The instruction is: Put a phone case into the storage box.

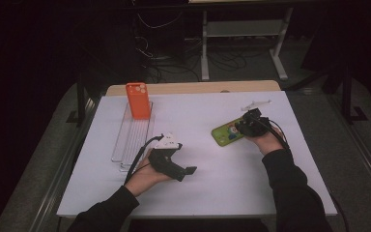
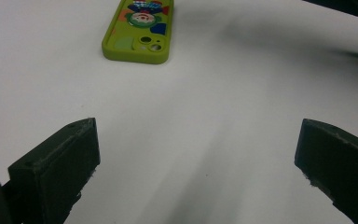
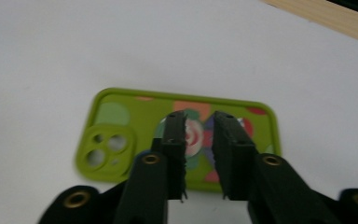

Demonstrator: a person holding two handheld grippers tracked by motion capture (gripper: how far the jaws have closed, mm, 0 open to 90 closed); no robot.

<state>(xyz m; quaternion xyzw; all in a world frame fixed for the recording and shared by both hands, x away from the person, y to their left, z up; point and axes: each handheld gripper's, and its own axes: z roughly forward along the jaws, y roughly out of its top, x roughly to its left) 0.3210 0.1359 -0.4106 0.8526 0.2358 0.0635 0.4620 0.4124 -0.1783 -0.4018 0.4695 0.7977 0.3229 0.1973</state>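
Right gripper point(image 3: 200, 154): jaws drawn nearly together, a narrow gap left, nothing between them. It hovers over the green phone case point(image 3: 135, 135), which lies flat, camera cutout up, right of centre on the white table point(image 1: 222, 169); contact with the case is hard to judge.

Left gripper point(image 2: 196, 172): jaws wide apart, empty, low over bare table on the near left.

Clear tray point(image 1: 133, 137), far left: orange phone case point(image 1: 138, 100) stands upright at its far end. Small clear holder point(image 1: 256, 104) beyond the right gripper, blurred.
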